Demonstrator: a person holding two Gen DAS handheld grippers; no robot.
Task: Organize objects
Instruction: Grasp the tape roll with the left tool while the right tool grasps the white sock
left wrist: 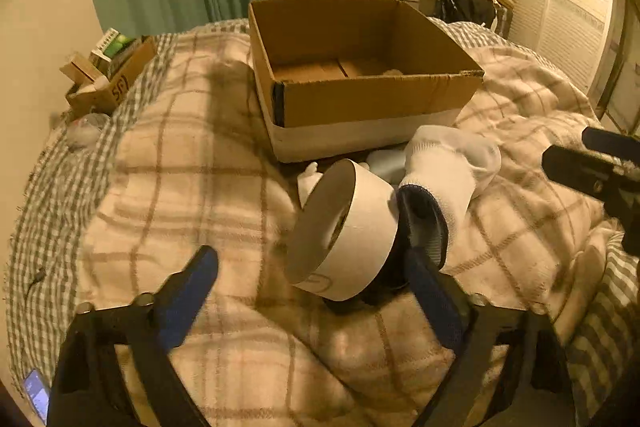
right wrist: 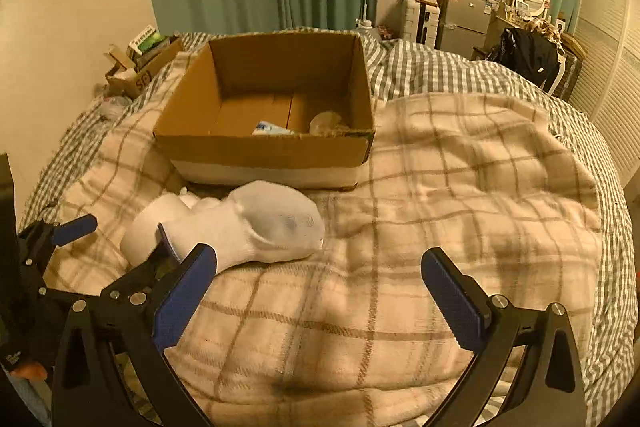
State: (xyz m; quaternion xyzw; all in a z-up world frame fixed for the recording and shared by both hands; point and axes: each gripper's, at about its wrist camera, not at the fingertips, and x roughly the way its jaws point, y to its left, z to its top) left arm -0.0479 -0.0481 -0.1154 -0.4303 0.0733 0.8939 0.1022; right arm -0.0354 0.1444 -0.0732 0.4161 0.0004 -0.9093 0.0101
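Observation:
A white tape roll point(left wrist: 344, 231) lies tilted on the plaid blanket, just ahead of my left gripper point(left wrist: 316, 291), which is open around it with its right finger beside the roll. A white sock point(left wrist: 448, 167) with a dark blue cuff lies against the roll's right side. An open cardboard box point(left wrist: 360, 95) stands behind them. In the right wrist view, my right gripper point(right wrist: 320, 287) is open and empty above the blanket; the sock point(right wrist: 260, 227) and roll point(right wrist: 148, 231) lie ahead to its left, the box point(right wrist: 264, 151) farther back with small items inside.
A smaller cardboard box point(left wrist: 108, 75) with packages sits at the bed's far left edge. A fridge point(right wrist: 464, 23), a TV and a dresser with a mirror stand beyond the bed. The right gripper's body point(left wrist: 592, 167) shows at the right of the left wrist view.

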